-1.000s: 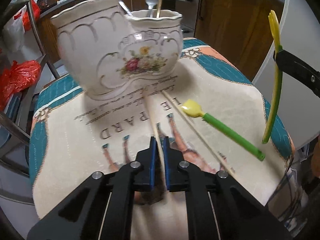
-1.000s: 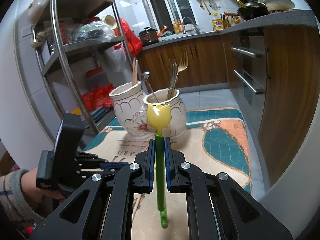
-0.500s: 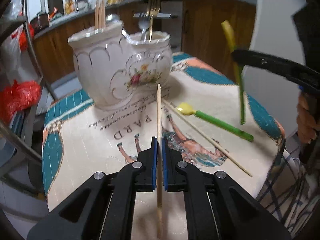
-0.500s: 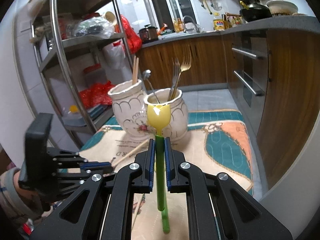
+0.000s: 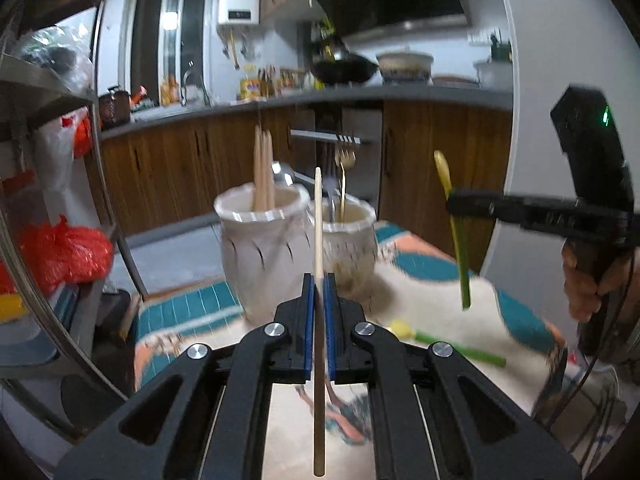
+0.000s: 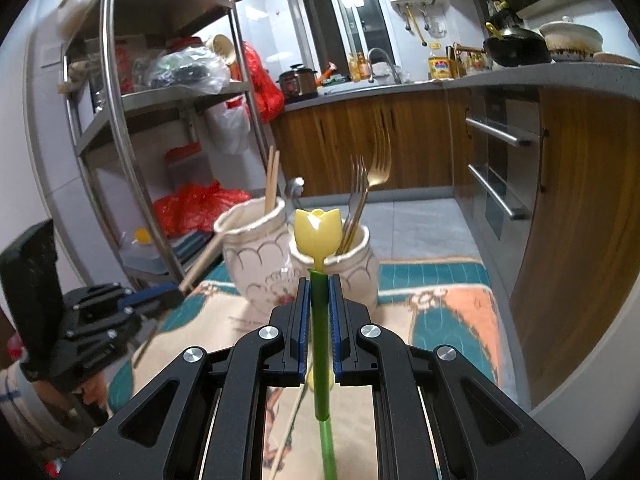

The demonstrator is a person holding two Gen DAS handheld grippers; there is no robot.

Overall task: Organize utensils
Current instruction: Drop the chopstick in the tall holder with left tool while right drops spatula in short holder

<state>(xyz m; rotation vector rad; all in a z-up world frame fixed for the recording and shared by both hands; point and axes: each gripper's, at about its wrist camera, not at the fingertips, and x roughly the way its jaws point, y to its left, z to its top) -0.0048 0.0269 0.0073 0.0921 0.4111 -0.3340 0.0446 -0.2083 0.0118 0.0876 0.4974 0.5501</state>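
Pale wooden chopstick (image 5: 318, 216); green-stemmed, yellow, seemingly tulip-shaped spoon (image 6: 318, 232)

Two cream holders (image 6: 260, 256) carry scalloped grey lines and a floral print. The tulip spoon (image 6: 318, 236) is yellow on a green stem. Teal, peach and cream pattern the tabletop (image 6: 448, 312) cloth.

Both grippers, the left gripper (image 5: 319, 280) and the right gripper (image 6: 319, 280), are matte black, with blue pads lining the fingers (image 5: 307, 320) and round silver screws (image 6: 268, 333) on the linkages. A green light (image 5: 605, 116) glows on the right unit's black housing. A striped cuff (image 6: 14, 392) shows at the wrist.
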